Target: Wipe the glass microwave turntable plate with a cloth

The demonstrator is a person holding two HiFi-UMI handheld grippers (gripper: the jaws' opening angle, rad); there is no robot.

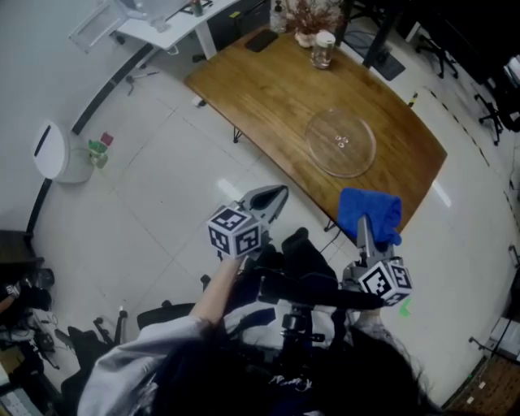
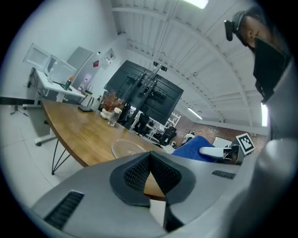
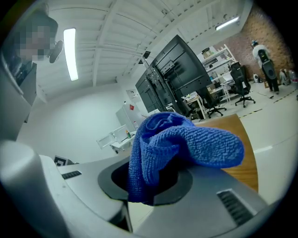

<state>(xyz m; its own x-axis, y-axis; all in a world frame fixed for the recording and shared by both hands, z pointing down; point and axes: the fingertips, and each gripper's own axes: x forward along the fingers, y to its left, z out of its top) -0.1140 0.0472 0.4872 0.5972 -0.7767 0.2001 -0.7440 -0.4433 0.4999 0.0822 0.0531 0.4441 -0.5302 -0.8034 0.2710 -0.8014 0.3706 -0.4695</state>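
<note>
The clear glass turntable plate (image 1: 341,142) lies flat on the wooden table (image 1: 268,89), near its right end. My right gripper (image 1: 364,226) hangs below the table's near edge, over the floor, shut on a blue cloth (image 1: 370,211). In the right gripper view the cloth (image 3: 181,144) bulges out of the jaws and hides the pads. Left of it, also short of the table, my left gripper (image 1: 275,195) is shut with nothing in it. In the left gripper view its pads (image 2: 135,172) meet, with the plate (image 2: 126,148) and the cloth (image 2: 193,146) beyond.
A glass jar (image 1: 323,49), a vase of dried flowers (image 1: 305,16) and a dark flat object (image 1: 262,39) stand at the table's far end. A white desk (image 1: 166,24) is at the back left, a white round unit (image 1: 53,150) on the floor at left, office chairs (image 1: 496,101) at right.
</note>
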